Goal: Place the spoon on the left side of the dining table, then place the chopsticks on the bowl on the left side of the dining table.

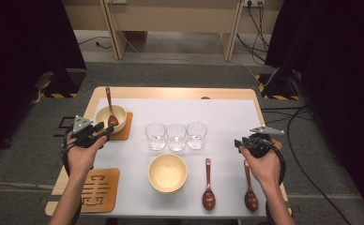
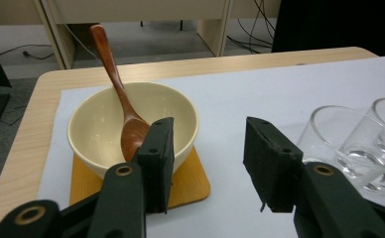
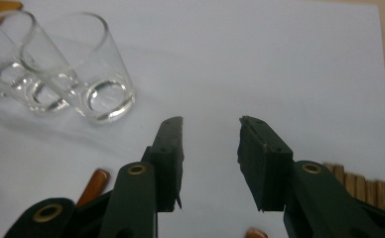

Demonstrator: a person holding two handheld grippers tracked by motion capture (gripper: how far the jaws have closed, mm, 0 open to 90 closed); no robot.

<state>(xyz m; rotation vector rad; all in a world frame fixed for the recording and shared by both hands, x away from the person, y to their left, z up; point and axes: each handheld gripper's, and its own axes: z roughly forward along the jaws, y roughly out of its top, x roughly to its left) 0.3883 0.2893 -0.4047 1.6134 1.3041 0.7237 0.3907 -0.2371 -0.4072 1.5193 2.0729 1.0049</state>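
Grey carpet and dark curtains surround a wooden table (image 1: 246,93) covered by a white sheet (image 1: 217,117). On it, from largest down: a cream bowl (image 1: 168,172) near the front, a second cream bowl (image 2: 131,126) at the back left on an orange coaster (image 2: 193,186) with a wooden spoon (image 2: 123,109) leaning in it, a carved coaster (image 1: 98,190) at the front left, three empty glasses (image 1: 176,136) in a row, and two more wooden spoons (image 1: 208,187) lying at the front right.

The left claw (image 2: 208,158) stands open with nothing between its pads, just beside the back bowl. The right claw (image 3: 210,158) is also open and empty, hovering over bare sheet near the glasses.

Risk: the left claw is close to the bowl's rim, so a careless sweep could nudge the bowl off its coaster or tip the leaning spoon out.
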